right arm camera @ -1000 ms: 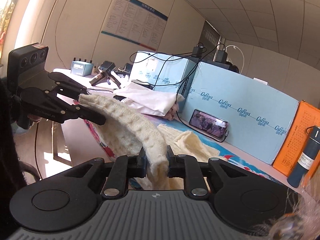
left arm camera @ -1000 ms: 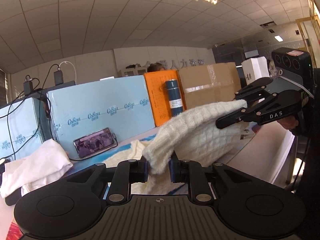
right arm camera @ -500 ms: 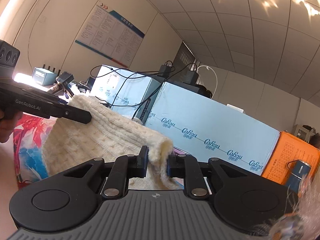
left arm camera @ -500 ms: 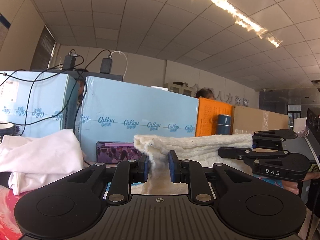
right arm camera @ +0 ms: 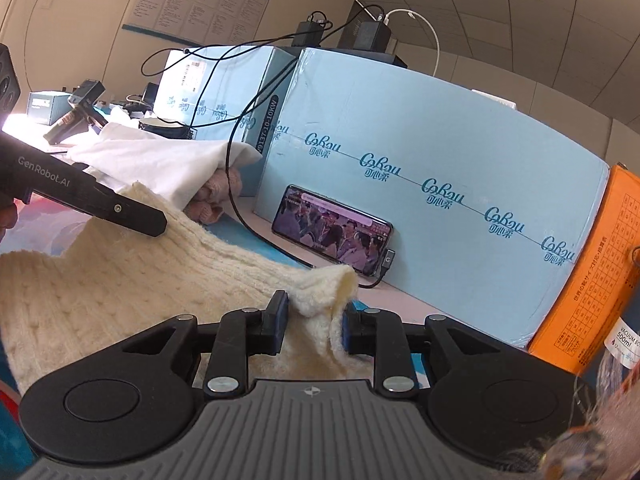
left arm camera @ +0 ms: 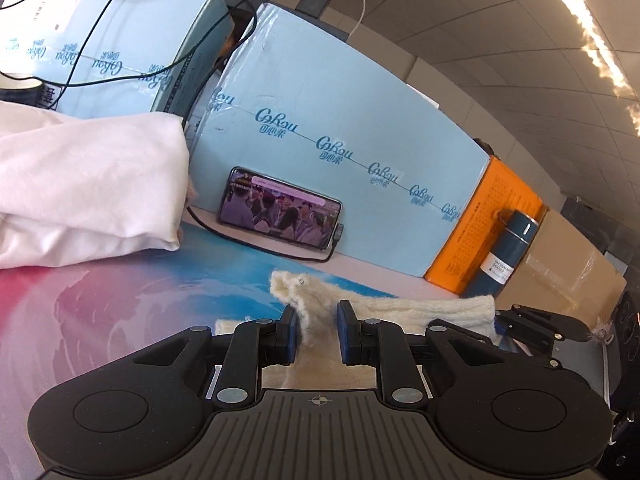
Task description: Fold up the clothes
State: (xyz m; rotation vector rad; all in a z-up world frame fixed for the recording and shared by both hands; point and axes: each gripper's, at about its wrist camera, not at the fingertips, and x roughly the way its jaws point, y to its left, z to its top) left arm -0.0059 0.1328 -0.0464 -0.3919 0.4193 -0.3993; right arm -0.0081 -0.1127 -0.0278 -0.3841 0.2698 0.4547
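Note:
A cream cable-knit sweater (right arm camera: 120,280) lies low over the colourful table mat (left arm camera: 120,300). My left gripper (left arm camera: 317,330) has its jaws parted a little, with one sweater corner (left arm camera: 308,300) loose between them. My right gripper (right arm camera: 312,322) stands the same way, jaws apart around the other corner (right arm camera: 332,284). In the right wrist view the left gripper's finger (right arm camera: 120,212) rests on the sweater's far edge. In the left wrist view the right gripper (left arm camera: 540,332) sits at the sweater's right end.
A pile of white clothes (left arm camera: 80,184) lies at the left, with a pink knit (right arm camera: 216,196) under it. Light blue boxes (left arm camera: 340,152) line the back, a phone (left arm camera: 280,214) leaning on them. An orange box (left arm camera: 492,232), a dark blue flask (left arm camera: 504,256) and a cardboard box stand at right.
Both grippers came down and forward, laying the lifted sweater edge onto the table. Their jaws, which pinched the corners, have opened a little.

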